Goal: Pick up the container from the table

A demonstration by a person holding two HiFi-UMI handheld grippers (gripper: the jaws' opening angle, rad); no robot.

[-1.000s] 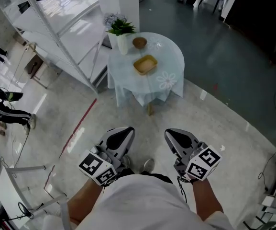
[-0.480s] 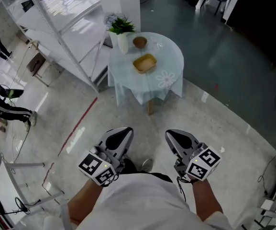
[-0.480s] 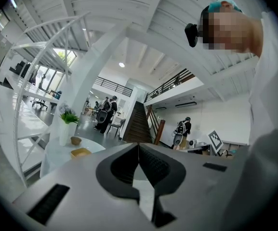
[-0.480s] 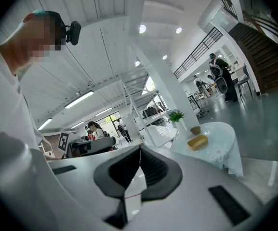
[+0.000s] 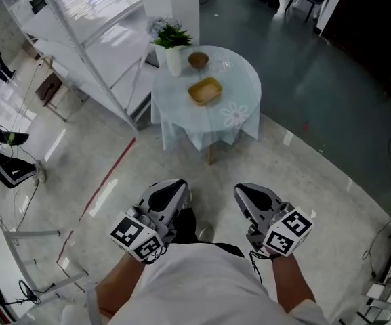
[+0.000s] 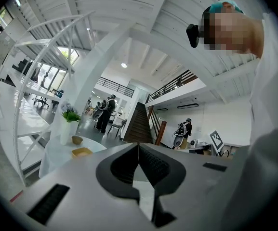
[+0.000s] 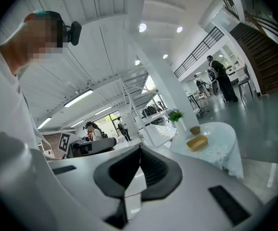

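Hardly anything has changed: the left gripper (image 5: 175, 189) and right gripper (image 5: 248, 195) stay low, both shut tight with nothing in them. The yellow container (image 5: 205, 91) sits on the round table (image 5: 244, 73), far off at 12 o'clock, so I think walking closer comes first

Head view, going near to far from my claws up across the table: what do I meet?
Left claw and right claw side by side → flower print on the tablecloth → yellow container → brown bowl.
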